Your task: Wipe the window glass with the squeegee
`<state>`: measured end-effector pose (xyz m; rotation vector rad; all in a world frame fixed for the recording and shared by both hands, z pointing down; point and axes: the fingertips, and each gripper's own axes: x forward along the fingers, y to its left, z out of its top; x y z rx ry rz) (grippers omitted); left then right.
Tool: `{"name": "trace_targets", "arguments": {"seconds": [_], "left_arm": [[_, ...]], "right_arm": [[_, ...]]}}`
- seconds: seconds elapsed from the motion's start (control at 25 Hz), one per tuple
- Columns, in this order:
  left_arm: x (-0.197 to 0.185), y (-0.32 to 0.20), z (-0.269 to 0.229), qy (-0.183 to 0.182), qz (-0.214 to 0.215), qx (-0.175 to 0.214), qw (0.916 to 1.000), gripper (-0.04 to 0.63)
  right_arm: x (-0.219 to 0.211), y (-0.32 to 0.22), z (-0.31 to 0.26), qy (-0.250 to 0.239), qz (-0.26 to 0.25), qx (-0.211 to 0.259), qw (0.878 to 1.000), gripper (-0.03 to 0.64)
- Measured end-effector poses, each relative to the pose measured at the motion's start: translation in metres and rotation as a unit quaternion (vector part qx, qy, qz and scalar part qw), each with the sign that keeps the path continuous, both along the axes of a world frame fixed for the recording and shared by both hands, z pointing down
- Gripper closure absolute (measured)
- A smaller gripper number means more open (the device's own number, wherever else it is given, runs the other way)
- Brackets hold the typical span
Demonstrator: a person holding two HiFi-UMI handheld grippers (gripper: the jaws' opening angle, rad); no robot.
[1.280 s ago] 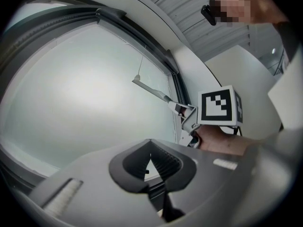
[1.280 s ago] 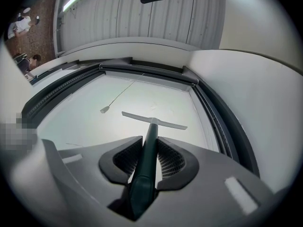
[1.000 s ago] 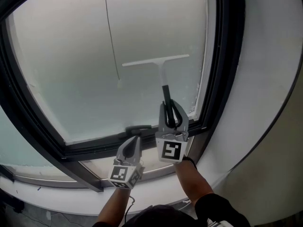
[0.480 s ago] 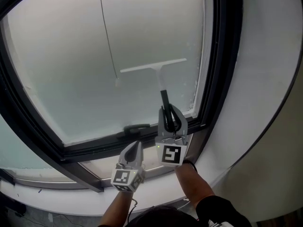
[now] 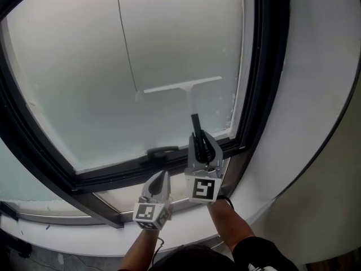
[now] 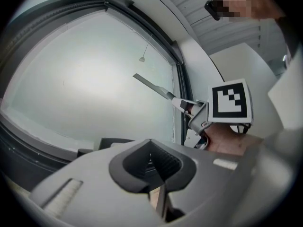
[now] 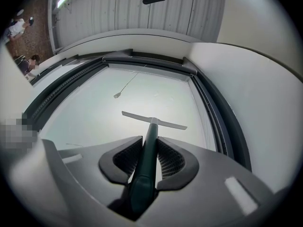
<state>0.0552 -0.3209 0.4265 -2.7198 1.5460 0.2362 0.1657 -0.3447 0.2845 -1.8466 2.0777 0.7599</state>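
A: What is nearest the person?

B: Two bare forearms reach up from the bottom edge. The left gripper (image 5: 162, 176), grey with a marker cube, is lower and nearer. Its jaws are closed together with nothing between them. It hangs in front of the lower part of the black window frame (image 5: 265, 66), touching nothing.

A: And the other hand?

B: The right gripper (image 5: 203, 144) is just beside it and a little higher. Its jaws are clamped on the dark green handle of a white-bladed squeegee (image 5: 183, 85), and the handle runs up out from between its ribbed pads (image 7: 168, 161).

A: Where is the squeegee?

B: Its long white blade lies against the frosted, pale window glass (image 5: 84, 83), in the lower right part of the pane. The blade is nearly level, its right end slightly higher and near the frame's right side.

A: Anything else farther off?

B: A black latch handle (image 5: 163, 150) sits on the frame's bottom rail, left of the right gripper. A thin pull cord (image 5: 125, 38) hangs down the glass and ends just left of the blade. A white curved wall (image 5: 321, 95) borders the frame on the right.
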Motion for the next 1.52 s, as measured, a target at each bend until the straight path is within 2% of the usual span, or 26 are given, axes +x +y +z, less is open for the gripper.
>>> {"name": "trace_targets", "arguments": {"seconds": [0.72,1.24,1.36,1.52], "left_arm": [[0.002,-0.002,0.014,-0.004,0.001,-0.014,0.9999,0.597],[0.007,0.001,0.020,0.012,0.002,-0.023,0.9997,0.597],[0.009,0.002,0.020,0.026,0.003,-0.024,0.9994,0.597],[0.008,0.005,0.024,0.022,0.005,-0.031,0.9992,0.597]], "right_arm": [[0.001,0.004,0.028,-0.001,-0.002,-0.016,1.000,0.518],[0.004,0.007,0.055,0.005,-0.002,-0.045,0.999,0.518],[0.004,0.009,0.063,0.005,-0.001,-0.055,0.998,0.518],[0.004,0.011,0.071,0.004,0.000,-0.068,0.998,0.518]]}}
